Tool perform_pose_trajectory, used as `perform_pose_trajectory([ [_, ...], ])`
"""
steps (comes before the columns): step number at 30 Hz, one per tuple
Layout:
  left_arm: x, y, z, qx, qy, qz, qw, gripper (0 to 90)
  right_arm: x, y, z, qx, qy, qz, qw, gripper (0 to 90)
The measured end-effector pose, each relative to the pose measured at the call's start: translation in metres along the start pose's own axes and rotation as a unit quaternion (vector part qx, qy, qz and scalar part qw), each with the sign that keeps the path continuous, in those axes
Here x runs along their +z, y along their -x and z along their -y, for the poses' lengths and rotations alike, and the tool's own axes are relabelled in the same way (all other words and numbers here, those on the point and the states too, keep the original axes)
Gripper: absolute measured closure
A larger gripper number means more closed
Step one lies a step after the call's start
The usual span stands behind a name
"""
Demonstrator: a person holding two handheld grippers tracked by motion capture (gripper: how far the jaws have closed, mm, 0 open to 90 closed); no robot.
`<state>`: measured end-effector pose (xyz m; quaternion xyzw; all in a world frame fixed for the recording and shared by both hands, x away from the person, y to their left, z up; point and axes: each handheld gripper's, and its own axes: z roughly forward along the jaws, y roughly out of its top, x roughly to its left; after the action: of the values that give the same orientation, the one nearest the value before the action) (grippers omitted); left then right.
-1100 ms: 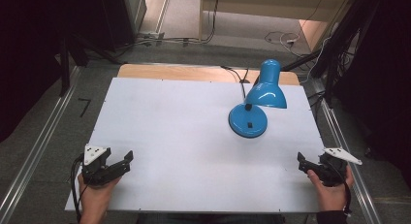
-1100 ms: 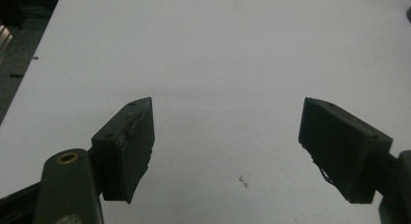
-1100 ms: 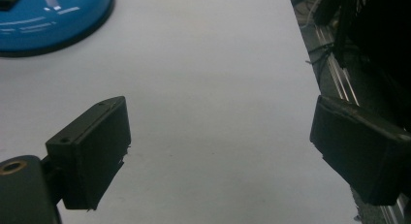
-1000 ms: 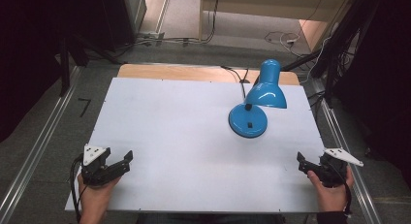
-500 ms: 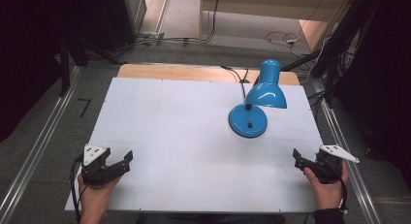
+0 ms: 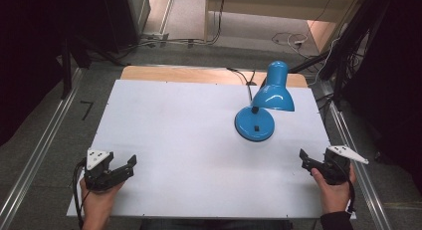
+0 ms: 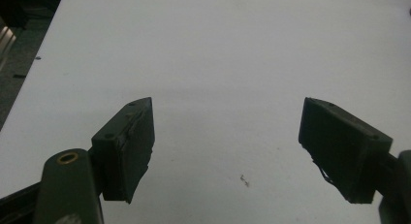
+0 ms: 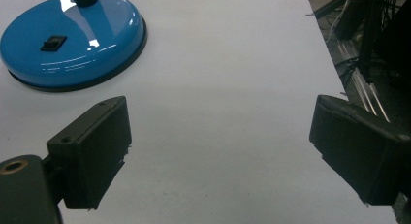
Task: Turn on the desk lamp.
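A glossy blue desk lamp [image 6: 261, 108] stands upright at the far right of the white table [image 6: 174, 140], its shade tipped down over a round base bearing a black switch. The right gripper [image 6: 304, 159] nearest it and the left gripper [image 6: 128, 165] both rest spread, empty.

White table [image 6: 174, 120] (blue desk lamp [image 6: 261, 110] aboard)

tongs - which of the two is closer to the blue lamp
The right tongs, held at the table's right edge. The blue lamp stands just ahead of them, its round base close in the right gripper view. The left tongs sit far across the table.
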<state>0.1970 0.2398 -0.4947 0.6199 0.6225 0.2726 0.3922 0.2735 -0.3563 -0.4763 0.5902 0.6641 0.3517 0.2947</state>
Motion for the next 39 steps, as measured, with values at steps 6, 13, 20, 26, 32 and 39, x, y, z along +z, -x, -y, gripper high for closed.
perform_pose_trajectory([
  [6,0.001,0.000,0.000,-0.002,-0.002,-0.001,1.0000,21.0,0.003,-0.002,-0.002,-0.001,-0.001,0.000,1.0000,6.3],
  [13,0.001,0.000,0.000,-0.003,-0.001,-0.001,1.0000,21.0,0.008,-0.007,-0.006,-0.005,0.001,-0.004,1.0000,6.3],
  [20,0.002,0.000,0.000,-0.003,-0.002,-0.002,1.0000,21.0,0.014,-0.014,-0.010,-0.008,0.001,-0.009,0.9999,6.3],
  [26,0.002,0.000,0.000,-0.002,-0.003,-0.002,1.0000,21.0,0.018,-0.018,-0.013,-0.007,-0.001,-0.016,0.9999,6.3],
  [32,0.002,0.000,0.000,-0.003,-0.002,-0.001,1.0000,21.2,0.023,-0.022,-0.015,-0.009,-0.004,-0.020,0.9998,6.3],
  [39,0.002,0.000,0.000,-0.003,-0.001,0.000,1.0000,21.2,0.025,-0.024,-0.019,-0.012,-0.005,-0.024,0.9996,6.3],
])
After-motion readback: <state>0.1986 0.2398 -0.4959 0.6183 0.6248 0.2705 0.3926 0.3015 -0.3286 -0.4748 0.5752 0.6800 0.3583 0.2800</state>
